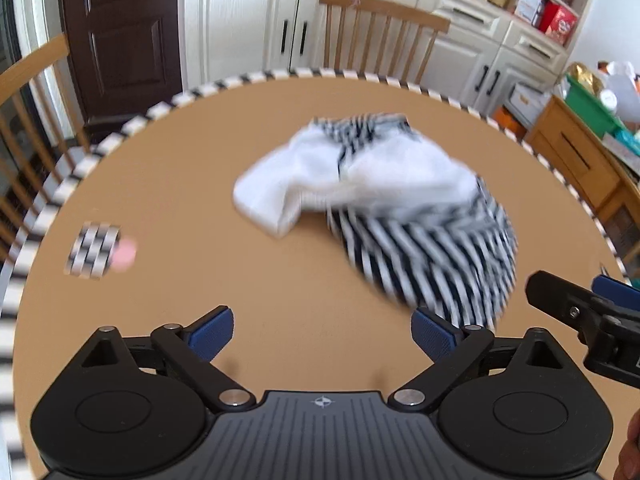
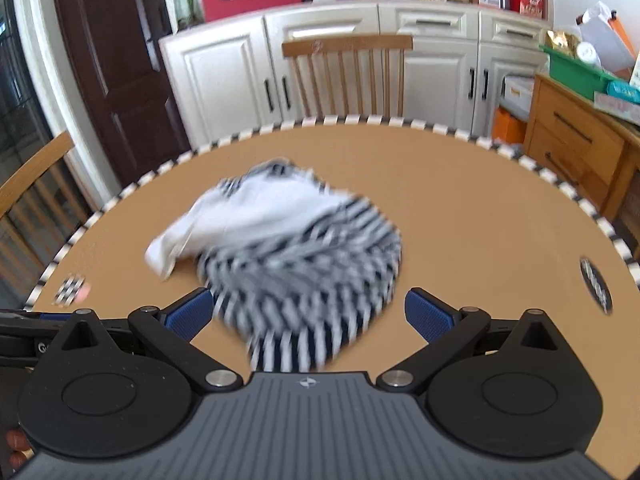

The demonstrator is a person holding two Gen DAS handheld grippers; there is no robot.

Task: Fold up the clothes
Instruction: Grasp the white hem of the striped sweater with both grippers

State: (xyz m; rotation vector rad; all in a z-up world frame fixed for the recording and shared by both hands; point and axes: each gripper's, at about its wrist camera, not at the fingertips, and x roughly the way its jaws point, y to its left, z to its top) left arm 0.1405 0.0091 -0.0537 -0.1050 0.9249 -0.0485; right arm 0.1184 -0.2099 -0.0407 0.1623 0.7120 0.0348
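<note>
A crumpled garment, white on top with black-and-white stripes, lies in a heap on the round tan table. It also shows in the right wrist view, blurred. My left gripper is open and empty, just short of the garment's near left edge. My right gripper is open, its jaws either side of the striped near edge without gripping it. The right gripper also shows at the right edge of the left wrist view.
A small checkered marker with a pink spot lies at the table's left. Another marker sits at the right rim. Wooden chairs stand behind and to the left. White cabinets and a wooden dresser lie beyond.
</note>
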